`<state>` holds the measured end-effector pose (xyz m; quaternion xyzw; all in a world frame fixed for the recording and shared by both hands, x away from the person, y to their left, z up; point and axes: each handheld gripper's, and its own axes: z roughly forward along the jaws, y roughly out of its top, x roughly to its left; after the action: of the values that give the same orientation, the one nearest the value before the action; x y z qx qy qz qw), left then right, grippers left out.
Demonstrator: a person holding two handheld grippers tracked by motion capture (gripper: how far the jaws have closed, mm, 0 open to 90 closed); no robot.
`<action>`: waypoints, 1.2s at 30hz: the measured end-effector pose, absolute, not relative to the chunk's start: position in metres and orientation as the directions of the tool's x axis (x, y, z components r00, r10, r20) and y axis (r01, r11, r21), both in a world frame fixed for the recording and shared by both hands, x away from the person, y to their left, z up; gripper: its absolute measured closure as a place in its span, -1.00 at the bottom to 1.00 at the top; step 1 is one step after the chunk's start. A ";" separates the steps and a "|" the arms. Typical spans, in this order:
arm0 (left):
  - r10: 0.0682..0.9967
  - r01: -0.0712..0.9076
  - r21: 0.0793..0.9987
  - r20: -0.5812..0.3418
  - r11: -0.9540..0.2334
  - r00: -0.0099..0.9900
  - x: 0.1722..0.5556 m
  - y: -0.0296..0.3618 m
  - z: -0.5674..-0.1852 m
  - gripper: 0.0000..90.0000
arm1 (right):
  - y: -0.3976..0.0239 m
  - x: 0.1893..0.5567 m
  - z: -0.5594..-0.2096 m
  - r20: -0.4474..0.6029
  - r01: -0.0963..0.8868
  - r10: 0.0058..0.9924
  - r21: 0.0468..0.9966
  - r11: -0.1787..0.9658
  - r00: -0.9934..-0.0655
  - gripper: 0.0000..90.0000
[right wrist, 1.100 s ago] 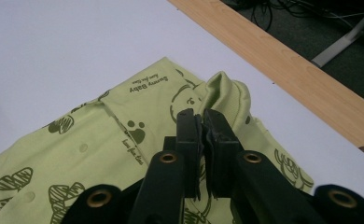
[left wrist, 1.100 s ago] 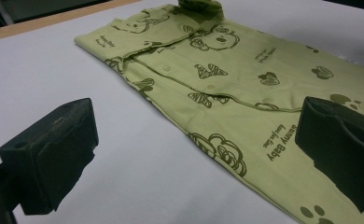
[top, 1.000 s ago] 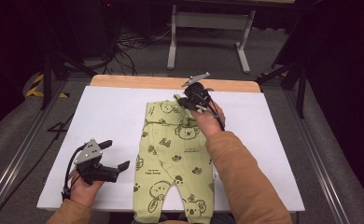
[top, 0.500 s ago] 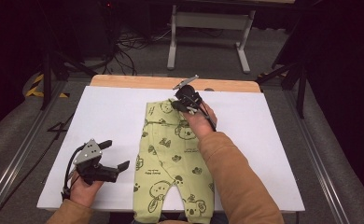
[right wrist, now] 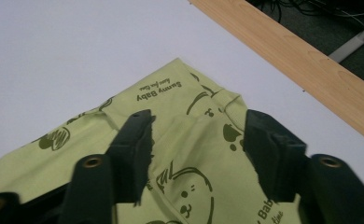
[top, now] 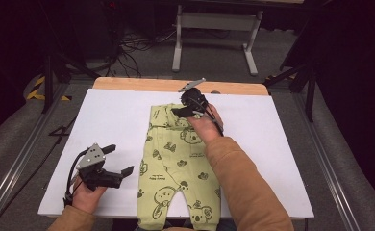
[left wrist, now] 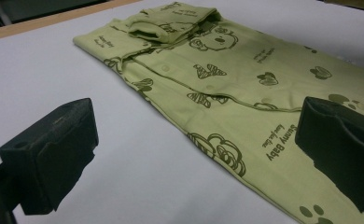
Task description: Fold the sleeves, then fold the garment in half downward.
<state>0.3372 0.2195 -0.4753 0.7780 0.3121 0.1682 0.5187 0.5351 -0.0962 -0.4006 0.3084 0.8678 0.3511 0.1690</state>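
A light green baby romper with dark bear prints lies flat on the white table, legs toward me. Its top end is folded over on itself. My right gripper hangs over that top end. Its jaws have just been opening and stand apart above the fabric, which lies loose between them; the right gripper pads do not press on it. My left gripper rests open on the table just left of the romper. Bare table and the garment's edge show between the left gripper jaws.
A wooden strip runs along the table's far edge. Beyond it stand a grey metal frame and cables on the floor. Bare white tabletop lies on both sides of the romper.
The right gripper has shifted slightly left over the romper's top end and its jaws have parted, letting go of the fabric. The left gripper has stayed put.
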 end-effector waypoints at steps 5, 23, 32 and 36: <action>0.647 0.324 0.911 -0.089 -0.254 0.757 0.345 0.218 -0.476 -1.00 | -0.122 0.528 -0.388 -0.072 0.387 0.656 0.757 0.526 -0.752 -0.44; 0.599 0.339 0.895 -0.107 -0.290 0.794 0.377 0.207 -0.441 -0.95 | -0.194 0.505 -0.371 -0.121 0.298 0.666 0.826 0.479 -0.736 -1.00; 0.596 0.272 0.901 -0.019 -0.337 0.803 0.393 0.197 -0.420 -1.00 | -0.215 0.502 -0.369 -0.052 0.348 0.646 0.809 0.474 -0.761 -0.99; 0.598 0.272 0.890 0.000 -0.365 0.801 0.403 0.192 -0.408 -1.00 | -0.222 0.500 -0.372 -0.047 0.361 0.645 0.797 0.485 -0.763 -0.97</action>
<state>0.4032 0.1916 -0.4081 0.8097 0.2688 0.1647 0.4950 0.4998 -0.2217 -0.3716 0.2979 0.8441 0.4110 0.1727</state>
